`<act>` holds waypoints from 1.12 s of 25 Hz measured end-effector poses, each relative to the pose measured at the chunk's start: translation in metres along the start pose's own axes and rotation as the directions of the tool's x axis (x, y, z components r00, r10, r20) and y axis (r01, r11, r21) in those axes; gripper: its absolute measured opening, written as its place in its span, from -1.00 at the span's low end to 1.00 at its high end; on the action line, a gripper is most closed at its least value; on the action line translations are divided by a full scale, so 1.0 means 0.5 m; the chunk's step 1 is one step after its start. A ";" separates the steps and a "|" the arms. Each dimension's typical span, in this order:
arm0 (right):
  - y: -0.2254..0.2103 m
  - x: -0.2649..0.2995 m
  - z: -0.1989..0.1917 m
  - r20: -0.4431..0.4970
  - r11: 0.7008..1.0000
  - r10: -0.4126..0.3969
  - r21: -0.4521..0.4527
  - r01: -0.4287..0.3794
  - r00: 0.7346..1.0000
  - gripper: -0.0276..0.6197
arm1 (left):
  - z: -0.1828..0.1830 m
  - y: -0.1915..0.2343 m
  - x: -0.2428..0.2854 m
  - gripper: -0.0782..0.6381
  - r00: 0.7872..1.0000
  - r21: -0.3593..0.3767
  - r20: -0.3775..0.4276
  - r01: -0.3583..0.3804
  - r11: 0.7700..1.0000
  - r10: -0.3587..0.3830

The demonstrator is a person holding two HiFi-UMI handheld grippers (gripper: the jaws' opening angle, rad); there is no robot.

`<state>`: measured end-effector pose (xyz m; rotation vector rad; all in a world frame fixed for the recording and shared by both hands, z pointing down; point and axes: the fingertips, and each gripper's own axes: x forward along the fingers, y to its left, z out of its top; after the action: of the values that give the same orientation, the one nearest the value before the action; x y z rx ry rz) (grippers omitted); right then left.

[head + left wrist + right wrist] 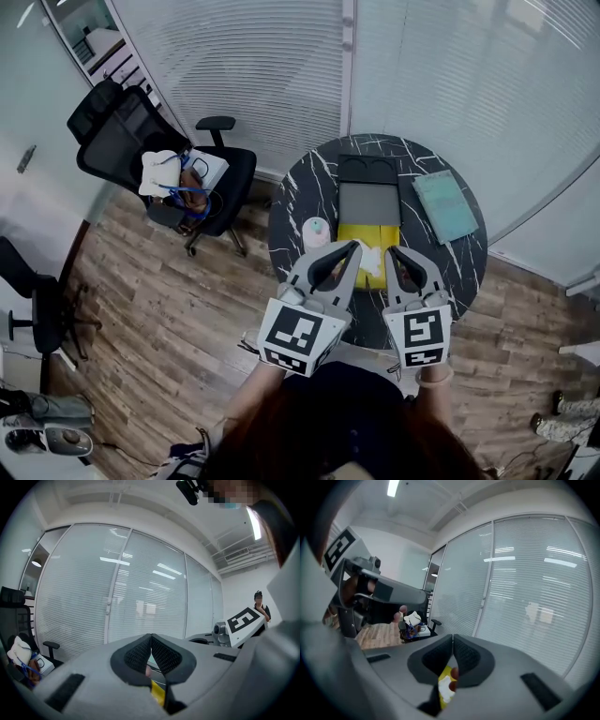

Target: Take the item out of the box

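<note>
**A:** Head view, left to right: what is there?

**B:** A cup (317, 231) near the bench's (298, 199) left edge. Then the left gripper (354, 247), the yellow box (360, 233), the right gripper (393, 251), and a book (446, 206) far right.

**A:** And the grippers?

**B:** Both are clenched on nothing. In each gripper view the pads meet at the tips, with only a sliver of yellow showing past them.

**A:** Where is the item?

**B:** What looks like a white item (375, 260) lies in the box's near end. It sits lower than the two tips and between them, to the right of the left gripper and to the left of the right one. The box's long axis runs straight away from the person, toward a grey tray (368, 202) behind it.

**A:** Which gripper is nearer?

**B:** There is little to choose. The left tip hangs over the box's near-left part, and the right tip is just at its right edge. I'd judge either could take it, but it must first spread its jaws and come down along that axis.
</note>
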<state>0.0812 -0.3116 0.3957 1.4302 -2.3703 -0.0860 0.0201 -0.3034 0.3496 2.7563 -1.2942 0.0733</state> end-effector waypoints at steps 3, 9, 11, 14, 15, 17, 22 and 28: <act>-0.004 0.020 -0.015 -0.020 1.000 0.019 -0.008 -0.019 1.000 -0.83 | 0.001 0.009 0.015 -0.71 1.000 0.001 -0.001 -0.006 1.000 0.006; -0.008 0.055 -0.050 -0.065 0.998 0.058 -0.020 -0.060 0.996 -0.83 | 0.001 0.021 0.041 -0.71 1.000 -0.005 -0.005 -0.015 1.000 0.015; -0.008 0.066 -0.063 -0.081 0.997 0.073 -0.024 -0.075 0.994 -0.83 | 0.001 0.025 0.049 -0.71 1.000 -0.007 -0.005 -0.019 1.000 0.019; -0.007 0.085 -0.083 -0.105 0.994 0.097 -0.032 -0.101 0.990 -0.83 | -0.003 0.034 0.062 -0.71 1.000 -0.009 -0.011 -0.029 1.000 0.029; -0.007 0.091 -0.090 -0.113 0.993 0.104 -0.035 -0.109 0.988 -0.83 | -0.005 0.037 0.066 -0.71 0.999 -0.010 -0.014 -0.033 0.999 0.032; -0.004 0.103 -0.104 -0.128 0.991 0.119 -0.044 -0.126 0.985 -0.83 | -0.008 0.041 0.073 -0.71 0.999 -0.009 -0.018 -0.037 0.999 0.037; 0.007 0.129 -0.135 -0.169 0.983 0.160 -0.061 -0.173 0.972 -0.83 | -0.005 0.053 0.088 -0.71 0.999 -0.007 -0.017 -0.046 0.999 0.046; 0.008 0.158 -0.167 -0.221 0.973 0.184 -0.097 -0.210 0.958 -0.83 | -0.008 0.064 0.108 -0.71 0.998 -0.008 -0.018 -0.055 0.998 0.055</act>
<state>0.0734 -0.3664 0.4962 1.0843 -2.2767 -0.0223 0.0297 -0.3644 0.3604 2.7070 -1.3624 0.0961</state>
